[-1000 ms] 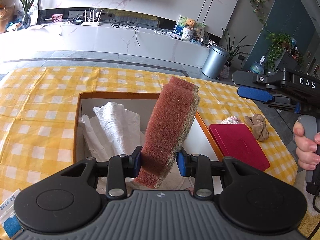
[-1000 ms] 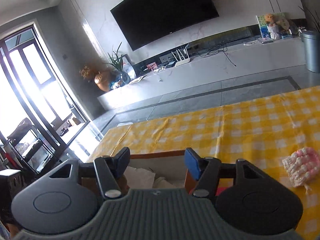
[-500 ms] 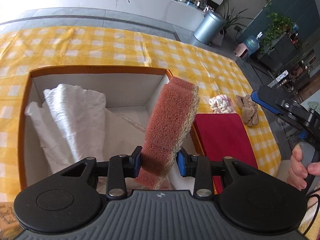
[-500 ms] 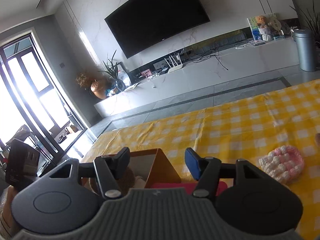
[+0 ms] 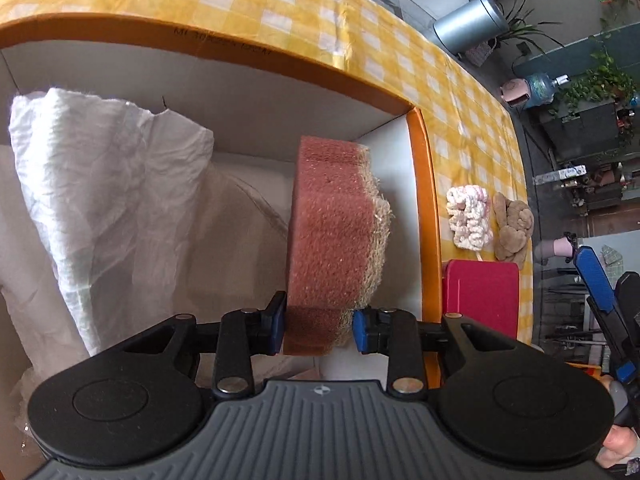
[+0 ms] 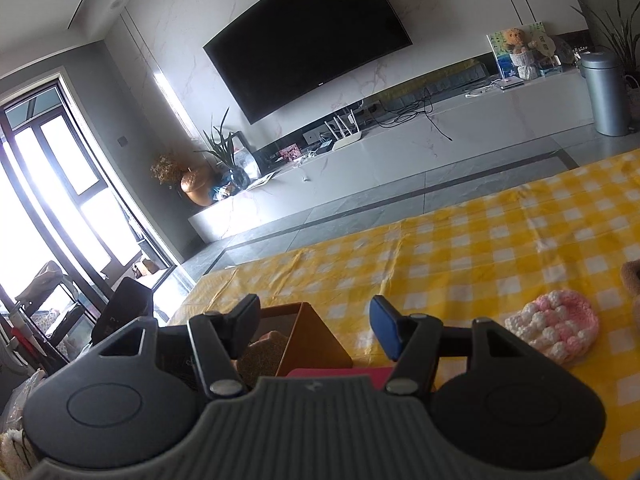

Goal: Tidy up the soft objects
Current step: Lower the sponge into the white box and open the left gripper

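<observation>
Left gripper (image 5: 319, 330): clamped on the lower end of a reddish-brown sponge (image 5: 332, 236); its jaws have just been closing a little, with the sponge squeezed between the blue pads.
Sponge: stands on edge, its fibrous tan backing turned to the right, held inside the box near the right wall.
Box (image 5: 424, 208): orange rim, white inside, open at the top, sitting on the counter (image 5: 472, 128) with its yellow checked cloth.
White cloth (image 5: 104, 184): crumpled in the left part of the box, apart from the sponge.
Pink and white knitted piece (image 5: 468, 220): on the counter just outside the box's right wall.
Brown knitted piece (image 5: 514, 226): right beside the pink and white one, at the counter's edge.
Red flat item (image 5: 482, 292): lies on the counter against the box's right wall, near the two knitted pieces.
Right gripper (image 6: 314, 328): jaws stand apart with nothing between them, above the counter by the box's corner.
Person's hand (image 5: 618, 444): only fingers show at the lower right edge, on the right gripper's handle.
</observation>
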`<action>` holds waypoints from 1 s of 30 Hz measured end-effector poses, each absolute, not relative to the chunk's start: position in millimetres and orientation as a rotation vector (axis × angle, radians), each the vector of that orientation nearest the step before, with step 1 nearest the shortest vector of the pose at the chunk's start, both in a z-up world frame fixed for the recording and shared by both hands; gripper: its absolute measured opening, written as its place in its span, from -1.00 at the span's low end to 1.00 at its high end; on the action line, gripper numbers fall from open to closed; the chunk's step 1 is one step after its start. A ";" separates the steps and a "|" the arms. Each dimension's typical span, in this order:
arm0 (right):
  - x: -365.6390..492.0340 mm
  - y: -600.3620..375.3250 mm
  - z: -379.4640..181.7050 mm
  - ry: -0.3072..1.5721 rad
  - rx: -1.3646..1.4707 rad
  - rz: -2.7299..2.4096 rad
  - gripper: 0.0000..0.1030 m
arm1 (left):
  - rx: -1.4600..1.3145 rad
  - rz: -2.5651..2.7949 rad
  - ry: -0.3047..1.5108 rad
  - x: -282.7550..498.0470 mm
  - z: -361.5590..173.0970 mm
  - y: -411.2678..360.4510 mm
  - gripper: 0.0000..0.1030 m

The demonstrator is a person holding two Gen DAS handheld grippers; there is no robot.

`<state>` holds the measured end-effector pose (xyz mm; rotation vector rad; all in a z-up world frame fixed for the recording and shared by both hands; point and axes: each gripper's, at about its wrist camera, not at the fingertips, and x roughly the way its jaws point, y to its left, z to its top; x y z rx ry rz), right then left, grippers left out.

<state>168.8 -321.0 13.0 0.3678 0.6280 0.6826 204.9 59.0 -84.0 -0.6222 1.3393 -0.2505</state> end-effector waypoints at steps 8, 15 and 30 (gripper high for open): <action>167.5 -313.5 14.5 0.626 0.320 0.703 0.18 | -0.461 -0.199 1.408 204.7 -86.7 48.5 0.11; 167.9 -306.7 11.8 0.640 0.294 0.709 0.18 | -0.047 -0.039 1.191 174.8 -42.5 27.6 0.44; 165.4 -295.3 9.7 0.655 0.263 0.729 0.18 | 0.111 -0.048 1.069 165.4 -23.4 19.8 -0.97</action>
